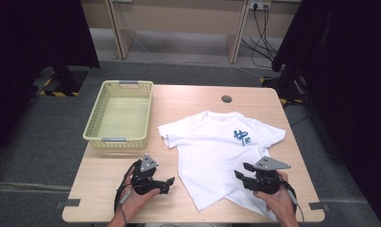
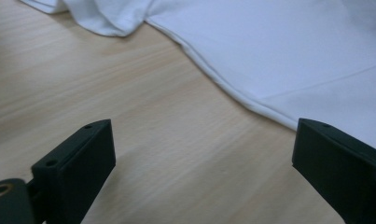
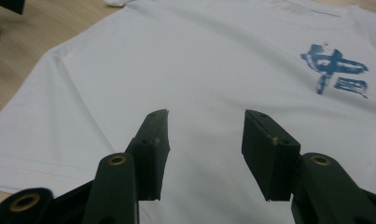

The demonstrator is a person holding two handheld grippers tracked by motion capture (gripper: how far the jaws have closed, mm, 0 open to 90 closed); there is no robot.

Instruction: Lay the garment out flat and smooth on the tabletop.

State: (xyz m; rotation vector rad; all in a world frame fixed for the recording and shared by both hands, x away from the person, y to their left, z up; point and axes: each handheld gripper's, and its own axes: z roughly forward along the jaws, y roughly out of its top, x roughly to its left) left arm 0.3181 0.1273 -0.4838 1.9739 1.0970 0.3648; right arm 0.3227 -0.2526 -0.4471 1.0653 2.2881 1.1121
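A white T-shirt (image 1: 216, 149) with a small blue print (image 1: 242, 136) on the chest lies flat on the wooden table, collar away from me. Its lower hem is folded up at the front. My left gripper (image 1: 165, 185) hovers over bare wood just left of the shirt's side edge (image 2: 232, 88), jaws wide apart and empty. My right gripper (image 1: 241, 173) sits over the shirt's lower right part (image 3: 185, 79), jaws open with nothing between them; the blue print (image 3: 337, 70) lies ahead to its right.
A pale yellow plastic basket (image 1: 94, 128) stands empty at the table's far left. A round cable hole (image 1: 226, 99) sits near the far edge. Bare wood (image 1: 108, 189) lies in front of the basket. Dark curtains flank the table.
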